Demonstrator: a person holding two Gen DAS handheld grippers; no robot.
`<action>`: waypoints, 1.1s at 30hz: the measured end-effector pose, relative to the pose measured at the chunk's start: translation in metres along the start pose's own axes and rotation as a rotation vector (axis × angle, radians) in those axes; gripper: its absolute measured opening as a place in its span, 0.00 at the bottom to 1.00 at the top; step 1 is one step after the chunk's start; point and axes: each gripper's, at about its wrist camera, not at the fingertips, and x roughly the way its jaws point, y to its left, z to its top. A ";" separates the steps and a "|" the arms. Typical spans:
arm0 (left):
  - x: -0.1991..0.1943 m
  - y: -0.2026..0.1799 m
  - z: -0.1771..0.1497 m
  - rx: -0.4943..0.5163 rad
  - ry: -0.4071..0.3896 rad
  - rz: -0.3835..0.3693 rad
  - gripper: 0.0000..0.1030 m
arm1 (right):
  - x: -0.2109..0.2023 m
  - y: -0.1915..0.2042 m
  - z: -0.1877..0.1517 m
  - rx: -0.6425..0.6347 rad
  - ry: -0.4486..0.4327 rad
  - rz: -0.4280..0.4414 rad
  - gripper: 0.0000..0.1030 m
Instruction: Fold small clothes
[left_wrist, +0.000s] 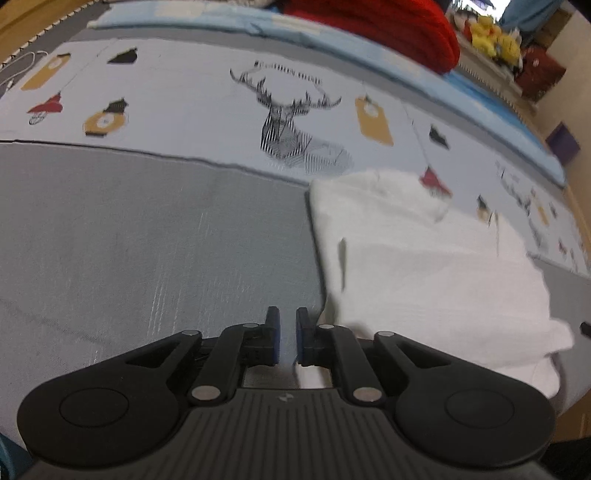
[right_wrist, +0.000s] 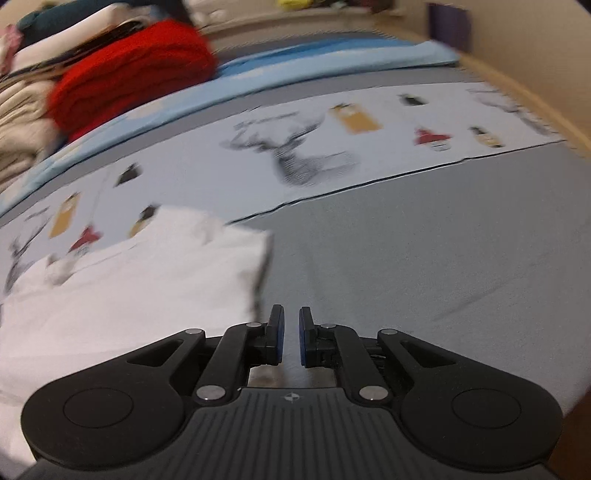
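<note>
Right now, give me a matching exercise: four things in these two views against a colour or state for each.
Things:
1. white garment
2. knitted bundle
3. left gripper
4. deer print

Descriptions:
A. red, at the far edge
B. black lines on pale cloth
C. lying on the grey sheet
D. narrowly open, nothing between the pads

Pairs: 1-C, 2-A, 3-D, 4-B

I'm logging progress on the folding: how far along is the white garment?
Done: the white garment lies flat on the grey mat, sides apparently folded in. In hand: nothing; the left gripper and right gripper stand slightly open, empty. Left: probably a final fold.
</note>
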 end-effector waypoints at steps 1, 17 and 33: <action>0.003 0.000 -0.002 0.014 0.025 0.013 0.25 | 0.001 -0.005 0.000 0.022 0.008 0.003 0.10; 0.029 -0.048 0.003 0.223 0.032 0.027 0.49 | 0.035 0.044 -0.028 -0.336 0.226 0.123 0.24; 0.056 -0.055 0.030 0.133 0.024 -0.044 0.29 | 0.049 0.065 0.000 -0.297 0.103 0.178 0.25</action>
